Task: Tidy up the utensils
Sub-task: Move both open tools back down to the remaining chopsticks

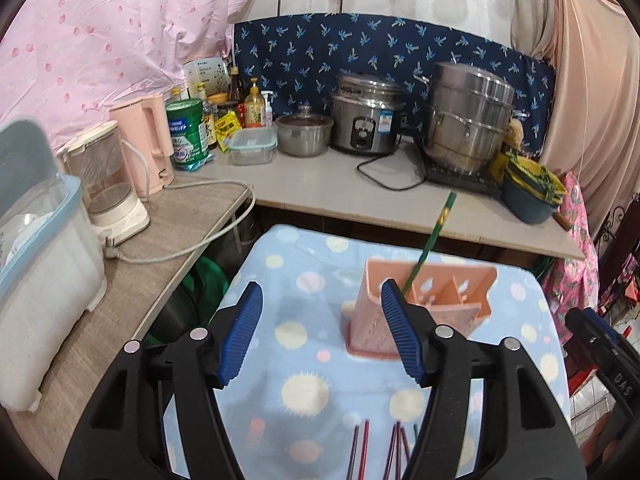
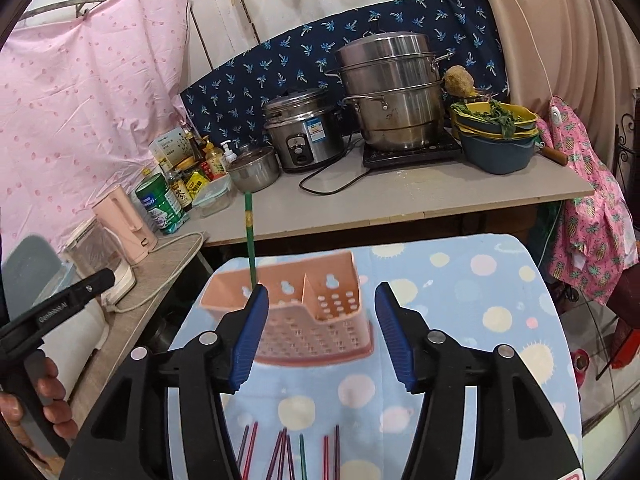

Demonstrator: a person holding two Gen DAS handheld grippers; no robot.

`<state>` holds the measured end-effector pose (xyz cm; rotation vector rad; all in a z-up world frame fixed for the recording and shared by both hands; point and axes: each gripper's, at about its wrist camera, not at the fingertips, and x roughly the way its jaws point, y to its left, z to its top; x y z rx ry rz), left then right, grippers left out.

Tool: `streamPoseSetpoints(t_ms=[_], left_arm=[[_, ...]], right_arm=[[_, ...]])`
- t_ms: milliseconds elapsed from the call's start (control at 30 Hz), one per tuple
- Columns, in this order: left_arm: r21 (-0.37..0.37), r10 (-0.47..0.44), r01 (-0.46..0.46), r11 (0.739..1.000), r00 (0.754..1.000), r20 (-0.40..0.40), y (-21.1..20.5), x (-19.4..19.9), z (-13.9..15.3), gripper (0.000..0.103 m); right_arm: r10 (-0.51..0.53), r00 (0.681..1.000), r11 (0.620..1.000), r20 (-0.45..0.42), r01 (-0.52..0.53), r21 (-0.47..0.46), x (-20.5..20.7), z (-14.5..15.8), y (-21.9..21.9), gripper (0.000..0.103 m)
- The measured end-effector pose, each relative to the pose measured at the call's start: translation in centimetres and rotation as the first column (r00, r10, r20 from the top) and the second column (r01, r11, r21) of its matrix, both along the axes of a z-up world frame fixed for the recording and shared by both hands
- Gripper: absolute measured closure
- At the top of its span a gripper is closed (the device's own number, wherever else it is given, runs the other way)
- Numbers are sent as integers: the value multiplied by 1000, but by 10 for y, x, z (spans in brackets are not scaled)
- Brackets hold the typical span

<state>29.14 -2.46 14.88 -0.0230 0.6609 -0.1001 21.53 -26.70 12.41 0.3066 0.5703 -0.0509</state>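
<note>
A pink perforated utensil holder (image 1: pixel 430 304) (image 2: pixel 310 312) stands on a blue dotted blanket (image 1: pixel 304 312) (image 2: pixel 460 300). One green chopstick (image 1: pixel 434 236) (image 2: pixel 250 236) stands tilted in its left compartment. Several loose chopsticks (image 1: pixel 380 452) (image 2: pixel 288 456), red, dark and green, lie on the blanket near the front edge. My left gripper (image 1: pixel 322 332) is open and empty, above the blanket in front of the holder. My right gripper (image 2: pixel 322 332) is open and empty, just in front of the holder, above the loose chopsticks.
Behind the blanket is a counter (image 1: pixel 320 184) with a rice cooker (image 1: pixel 366 120), steamer pot (image 1: pixel 468 120), bowls (image 1: pixel 528 192), bottles and a power cord. At left a wooden shelf (image 1: pixel 132 292) holds a pink kettle (image 1: pixel 146 144), a coffee maker and a plastic bin.
</note>
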Motion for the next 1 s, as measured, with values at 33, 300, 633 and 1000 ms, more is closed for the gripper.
streamPoseSetpoints(t_ms=[33,300,633,1000], left_arm=[[2,-1,1,1000,1000,-8,1,-6,-4,44],[21,0,1,1000,998,-68,9,-51,-37,44],[47,-2,9,999,989,-146,13,-91,-77,44],[89,-10,31,996,973,-232,17,-133,-124,44]], right_arm=[[0,1000,1000,-3,0,-2,-8,-2,2,47],[0,998,1000,-57,-2,-21,-62,-32,12,46],[0,989,999,-149,-5,-35,-109,-76,21,46],[0,972,999,-237,-8,-31,-144,-119,27,46]])
